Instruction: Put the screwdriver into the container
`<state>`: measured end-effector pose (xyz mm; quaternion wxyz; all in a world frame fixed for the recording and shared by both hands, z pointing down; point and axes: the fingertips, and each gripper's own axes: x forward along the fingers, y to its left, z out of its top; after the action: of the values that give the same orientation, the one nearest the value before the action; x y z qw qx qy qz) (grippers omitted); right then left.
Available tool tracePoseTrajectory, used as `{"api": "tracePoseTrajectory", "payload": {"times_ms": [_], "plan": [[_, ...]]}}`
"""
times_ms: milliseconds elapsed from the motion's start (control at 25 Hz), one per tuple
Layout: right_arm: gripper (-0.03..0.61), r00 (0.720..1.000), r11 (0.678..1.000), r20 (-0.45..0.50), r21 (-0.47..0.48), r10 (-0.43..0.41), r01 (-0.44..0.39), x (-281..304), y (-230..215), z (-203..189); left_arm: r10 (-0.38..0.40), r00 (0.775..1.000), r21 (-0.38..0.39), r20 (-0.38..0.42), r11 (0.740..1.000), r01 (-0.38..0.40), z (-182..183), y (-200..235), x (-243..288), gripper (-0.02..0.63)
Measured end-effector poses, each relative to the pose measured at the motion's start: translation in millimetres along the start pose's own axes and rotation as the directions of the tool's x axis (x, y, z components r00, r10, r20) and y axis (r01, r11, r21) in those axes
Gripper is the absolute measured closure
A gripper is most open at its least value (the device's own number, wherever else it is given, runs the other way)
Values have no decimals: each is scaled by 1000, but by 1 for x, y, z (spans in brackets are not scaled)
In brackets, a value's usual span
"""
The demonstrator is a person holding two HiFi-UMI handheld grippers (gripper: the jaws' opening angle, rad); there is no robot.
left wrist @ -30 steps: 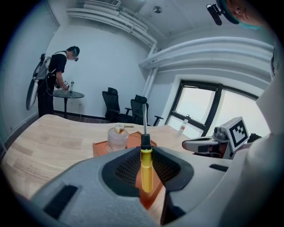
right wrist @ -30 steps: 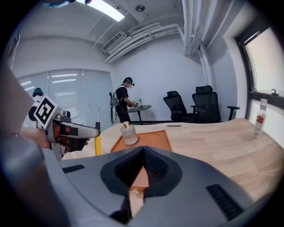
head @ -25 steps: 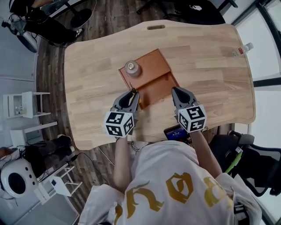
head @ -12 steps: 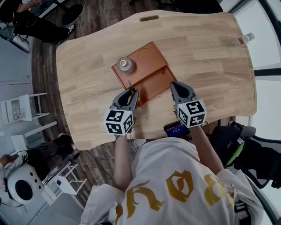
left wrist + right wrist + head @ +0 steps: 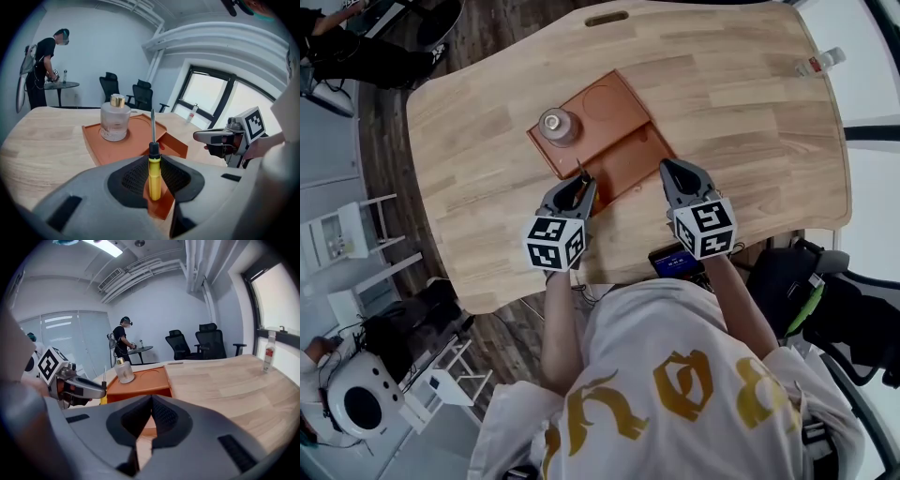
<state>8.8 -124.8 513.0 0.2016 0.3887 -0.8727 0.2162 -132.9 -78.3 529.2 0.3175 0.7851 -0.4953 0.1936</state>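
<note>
Two grippers reach forward side by side over the near half of the wooden table (image 5: 741, 122), each on a bare forearm stretched out from the person's body. The left gripper (image 5: 580, 182) is at the near left corner of the orange container (image 5: 623, 150), tips toward it. Its jaws are clamped narrowly on the yellow handle of the screwdriver (image 5: 154, 174), which stands upright between the pads, its thin metal shaft rising above the jaws. Orange shows beneath the handle's lower end, but I cannot tell whether it touches the container. On the container's far, flat section stands a glass bottle (image 5: 555, 124) with a gold cap, upright and well clear of the tool. The right gripper (image 5: 668, 170) is level with the left one, at the container's near right corner, jaws brought together at the tips with nothing between them. A plastic bottle (image 5: 817, 62) lies at the table's far right edge.
</note>
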Motion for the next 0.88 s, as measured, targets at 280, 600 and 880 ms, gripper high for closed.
{"api": "tracePoseTrajectory", "payload": {"times_ms": [280, 600, 880], "plan": [[569, 1000, 998, -17, 58, 6, -5, 4, -4, -7, -23, 998, 60, -65, 998, 27, -10, -5, 13, 535], [569, 1000, 998, -20, 66, 18, -17, 11, -7, -3, -20, 985, 129, -172, 991, 43, -30, -7, 26, 535], [569, 998, 999, -53, 48, 23, -20, 13, -8, -13, -28, 972, 108, -234, 993, 54, -37, -5, 32, 535]]}}
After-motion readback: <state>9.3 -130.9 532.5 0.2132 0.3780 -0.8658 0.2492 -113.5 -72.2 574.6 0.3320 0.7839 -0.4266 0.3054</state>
